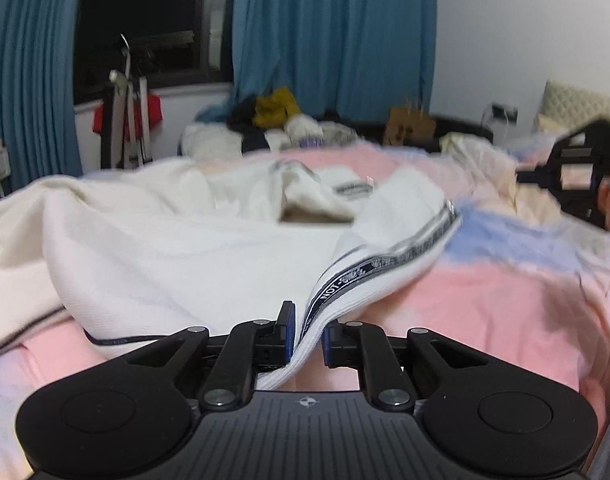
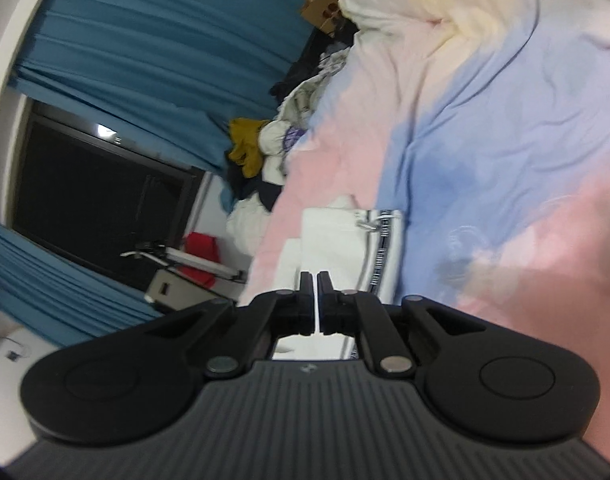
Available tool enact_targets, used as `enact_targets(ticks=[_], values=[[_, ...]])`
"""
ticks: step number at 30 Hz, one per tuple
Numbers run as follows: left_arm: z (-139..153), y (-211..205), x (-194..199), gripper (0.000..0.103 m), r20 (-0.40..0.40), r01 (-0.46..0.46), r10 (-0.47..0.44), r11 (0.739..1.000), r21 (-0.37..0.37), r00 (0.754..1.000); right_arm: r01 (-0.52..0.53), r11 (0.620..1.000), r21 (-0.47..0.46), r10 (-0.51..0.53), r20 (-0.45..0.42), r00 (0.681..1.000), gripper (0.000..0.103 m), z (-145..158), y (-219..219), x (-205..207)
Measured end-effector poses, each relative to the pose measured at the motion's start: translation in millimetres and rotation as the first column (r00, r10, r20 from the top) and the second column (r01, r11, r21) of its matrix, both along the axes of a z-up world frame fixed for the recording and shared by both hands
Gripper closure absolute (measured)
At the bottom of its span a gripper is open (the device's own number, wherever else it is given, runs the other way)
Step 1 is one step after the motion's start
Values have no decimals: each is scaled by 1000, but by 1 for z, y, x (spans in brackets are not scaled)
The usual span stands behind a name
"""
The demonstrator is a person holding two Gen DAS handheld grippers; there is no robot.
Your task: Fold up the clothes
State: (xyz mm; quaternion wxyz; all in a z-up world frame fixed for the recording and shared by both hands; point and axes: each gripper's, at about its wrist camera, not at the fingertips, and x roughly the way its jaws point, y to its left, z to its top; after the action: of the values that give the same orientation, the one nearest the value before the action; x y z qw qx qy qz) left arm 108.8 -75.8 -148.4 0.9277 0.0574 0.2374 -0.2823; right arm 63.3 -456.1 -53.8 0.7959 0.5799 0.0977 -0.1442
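Fabric sits between your left gripper's (image 1: 307, 338) jaws: the banded hem of the white garment (image 1: 177, 240), pinched near its edge. The rest spreads left and far across the pink and blue bedspread (image 1: 505, 288). Your right gripper (image 2: 316, 300) is pressed almost together on a thin white edge of the same garment, a slim gap showing.

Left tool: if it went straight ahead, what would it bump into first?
Probably the white garment it already grips; the left tool points along the cloth, which is bunched up on the bed right ahead.
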Motion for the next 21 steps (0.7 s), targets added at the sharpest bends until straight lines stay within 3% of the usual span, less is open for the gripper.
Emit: enact_targets(ticks=[1,2,3,5,7,12,16,19,21], values=[[2,1,0,89,0,-2,2,1000,-11,1000,-2,1000,13,2,2,1000,91,-1,-5,3],[3,3,0,89,1,-4,4,1000,-22,1000,1,1000,28,-1,-1,1000,81,-4,-9,6],[5,4,1,89,1,-6,6,999,-34,1000,17,999,49,-16,-20,1000,63,-8,-13,7],[8,7,1,90,1,-9,9,998,-56,1000,19,995,95,-18,-18,1000,39,-18,-20,18],[12,10,1,90,2,-13,13,997,-78,1000,0,991,135,2,-11,1000,34,-28,-27,35],[15,13,5,90,-10,-16,15,992,-123,1000,-87,988,129,103,-122,987,34,-57,-27,90],[14,14,9,90,-28,-18,14,990,-143,1000,-96,991,93,115,-229,967,35,-78,-23,124],[12,14,13,91,-33,-14,9,989,-149,999,-59,998,13,61,-205,977,76,-67,-20,129],[12,14,15,91,-39,-7,1,987,-161,999,-32,998,-45,25,-136,990,92,-56,-18,125]])
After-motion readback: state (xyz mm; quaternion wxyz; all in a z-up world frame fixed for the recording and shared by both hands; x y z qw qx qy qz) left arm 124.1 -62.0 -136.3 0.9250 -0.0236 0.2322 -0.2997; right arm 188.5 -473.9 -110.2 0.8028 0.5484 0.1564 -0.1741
